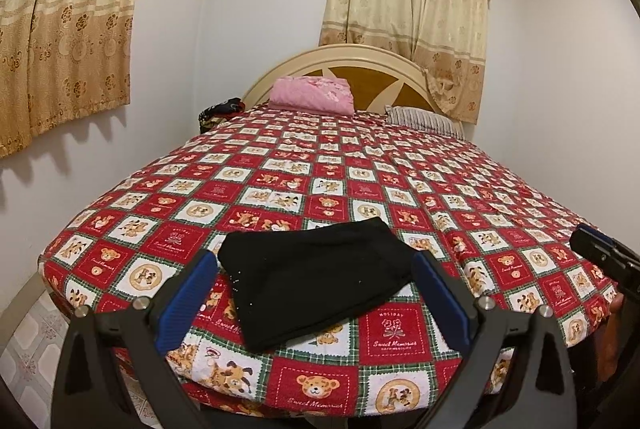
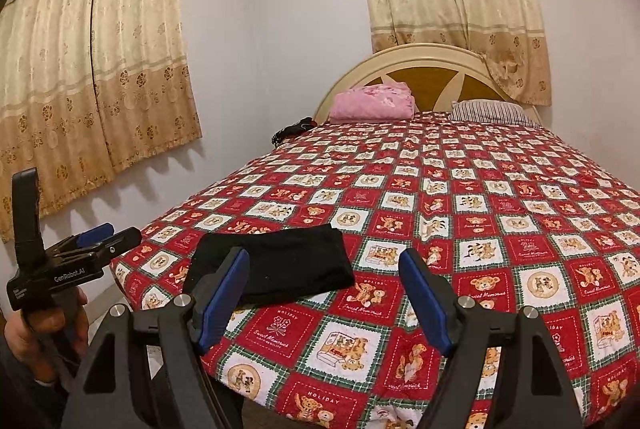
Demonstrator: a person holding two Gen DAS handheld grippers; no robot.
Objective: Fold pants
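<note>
My folded pants (image 1: pixel 316 277) lie at the bed's (image 1: pixel 400 165) six o'clock corner, done, I judge. So my left tongs (image 1: pixel 316 289) and right tongs (image 2: pixel 324 289) hover apart, gripping nothing.

- Plain white walls (image 1: pixel 180 29)
- Beige floral-patterned curtains (image 1: pixel 404 9) hanging drawn
- Bed with arched cream wooden headboard (image 1: pixel 360 55)
- Pale patterned floor tiles (image 1: pixel 28 353)
</note>
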